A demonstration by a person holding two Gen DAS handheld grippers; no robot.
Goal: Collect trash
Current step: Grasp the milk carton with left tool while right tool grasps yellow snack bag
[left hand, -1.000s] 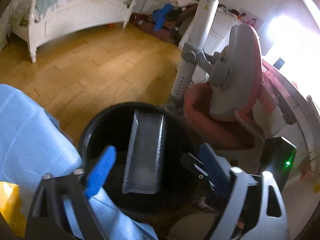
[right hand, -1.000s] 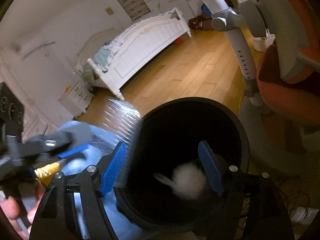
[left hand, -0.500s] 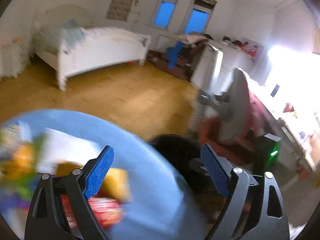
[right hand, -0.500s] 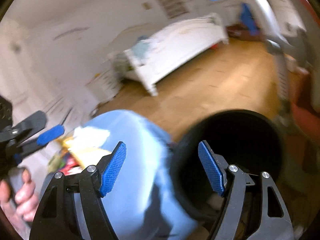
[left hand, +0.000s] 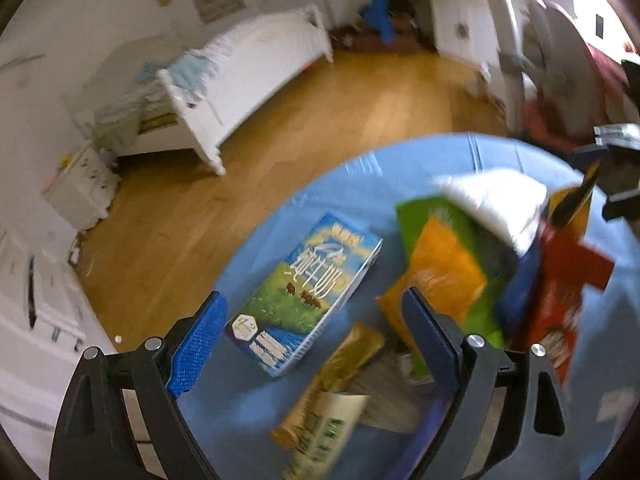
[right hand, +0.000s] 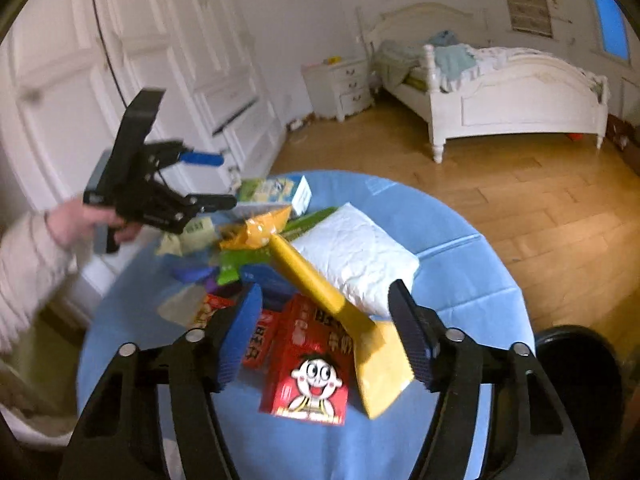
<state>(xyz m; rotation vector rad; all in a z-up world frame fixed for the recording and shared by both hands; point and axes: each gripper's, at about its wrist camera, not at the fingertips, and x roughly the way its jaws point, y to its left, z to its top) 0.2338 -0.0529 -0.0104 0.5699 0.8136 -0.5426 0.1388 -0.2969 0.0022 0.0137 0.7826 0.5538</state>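
Note:
A round table with a blue cloth [right hand: 460, 264] carries a heap of trash: a red carton with a cartoon face [right hand: 308, 376], a yellow box [right hand: 320, 288], a white padded bag [right hand: 356, 256], an orange packet [left hand: 440, 276] and a blue-green milk carton [left hand: 308, 292]. My left gripper [left hand: 312, 336] is open and empty above the milk carton; it also shows in the right wrist view [right hand: 200, 178]. My right gripper [right hand: 326, 336] is open and empty over the red carton and yellow box. The black bin [right hand: 580, 384] stands at the table's right.
A white bed [right hand: 512, 92] and a white nightstand [right hand: 340, 84] stand across the wooden floor [right hand: 520, 184]. White wardrobe doors [right hand: 160, 60] run along the left. A grey and red chair [left hand: 568, 80] is beside the table.
Both grippers have swung away from the black bin and now point over the trash on the blue table. Both stay open and empty.

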